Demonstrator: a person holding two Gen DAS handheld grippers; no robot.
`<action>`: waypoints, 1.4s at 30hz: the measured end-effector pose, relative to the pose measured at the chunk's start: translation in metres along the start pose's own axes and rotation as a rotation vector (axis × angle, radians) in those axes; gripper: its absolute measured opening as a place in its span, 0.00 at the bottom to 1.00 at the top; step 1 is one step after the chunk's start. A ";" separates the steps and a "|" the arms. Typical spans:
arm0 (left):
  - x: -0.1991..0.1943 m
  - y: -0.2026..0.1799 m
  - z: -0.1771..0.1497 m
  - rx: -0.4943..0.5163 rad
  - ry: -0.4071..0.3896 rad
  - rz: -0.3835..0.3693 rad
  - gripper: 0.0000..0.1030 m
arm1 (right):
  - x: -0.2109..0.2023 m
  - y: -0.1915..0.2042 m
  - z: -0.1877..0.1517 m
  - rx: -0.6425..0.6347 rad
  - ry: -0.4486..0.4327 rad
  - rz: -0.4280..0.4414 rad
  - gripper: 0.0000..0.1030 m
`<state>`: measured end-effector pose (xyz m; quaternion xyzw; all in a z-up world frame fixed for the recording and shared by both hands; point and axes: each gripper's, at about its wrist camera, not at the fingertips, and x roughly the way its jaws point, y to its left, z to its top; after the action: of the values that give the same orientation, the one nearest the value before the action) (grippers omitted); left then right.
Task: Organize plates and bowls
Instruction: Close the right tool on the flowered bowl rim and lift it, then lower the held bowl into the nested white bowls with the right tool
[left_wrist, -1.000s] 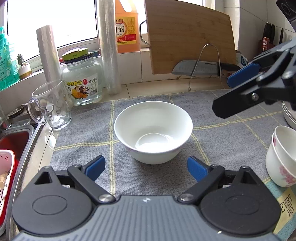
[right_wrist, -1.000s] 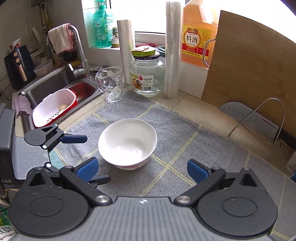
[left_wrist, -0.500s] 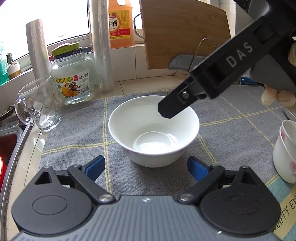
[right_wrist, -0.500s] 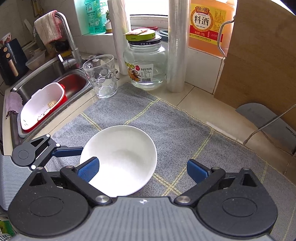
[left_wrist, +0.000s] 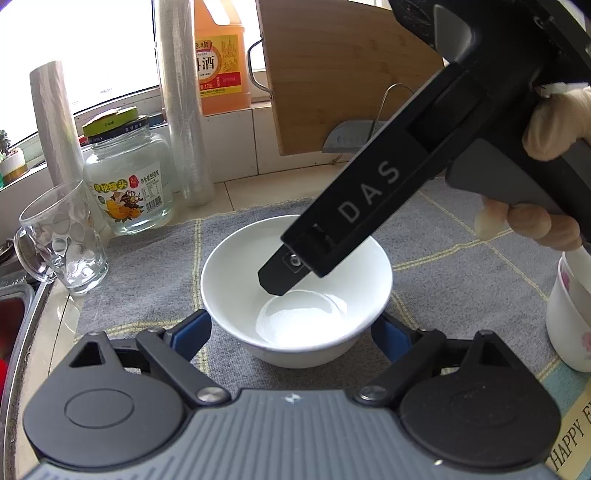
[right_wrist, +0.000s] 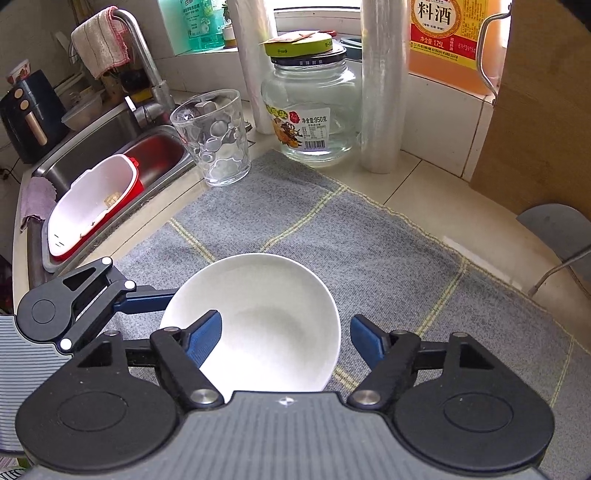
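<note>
A white bowl (left_wrist: 295, 288) stands upright on a grey checked mat (left_wrist: 147, 273); it also shows in the right wrist view (right_wrist: 266, 321). My left gripper (left_wrist: 291, 332) is open, its blue pads on either side of the bowl's near wall, not touching. My right gripper (right_wrist: 286, 334) is open and straddles the bowl's right rim: one finger (left_wrist: 288, 273) reaches down inside the bowl, the other is outside. A stack of small white cups with pink flowers (left_wrist: 570, 317) stands at the right edge.
A glass mug (left_wrist: 61, 240), a glass jar (left_wrist: 127, 184), two film rolls (left_wrist: 184, 110), an orange bottle (left_wrist: 219, 62) and a wooden cutting board (left_wrist: 343, 74) line the back. The sink (right_wrist: 110, 147) with a red-and-white basket (right_wrist: 92, 206) lies left.
My right gripper has come down over the bowl, one finger now inside it. My left gripper has moved closer, its pads now flanking the bowl.
</note>
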<state>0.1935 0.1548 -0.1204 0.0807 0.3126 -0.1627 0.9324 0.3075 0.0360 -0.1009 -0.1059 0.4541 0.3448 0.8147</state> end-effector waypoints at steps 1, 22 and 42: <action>0.001 0.001 0.000 0.001 0.000 -0.004 0.90 | 0.000 0.000 0.000 -0.004 0.001 0.002 0.73; -0.011 -0.005 0.006 0.043 -0.005 -0.020 0.87 | -0.012 0.000 -0.004 0.007 0.006 0.044 0.69; -0.077 -0.043 0.014 0.046 -0.013 -0.088 0.87 | -0.091 0.020 -0.044 0.017 -0.056 0.083 0.69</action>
<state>0.1278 0.1303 -0.0643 0.0873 0.3060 -0.2114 0.9241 0.2328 -0.0134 -0.0489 -0.0702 0.4380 0.3772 0.8130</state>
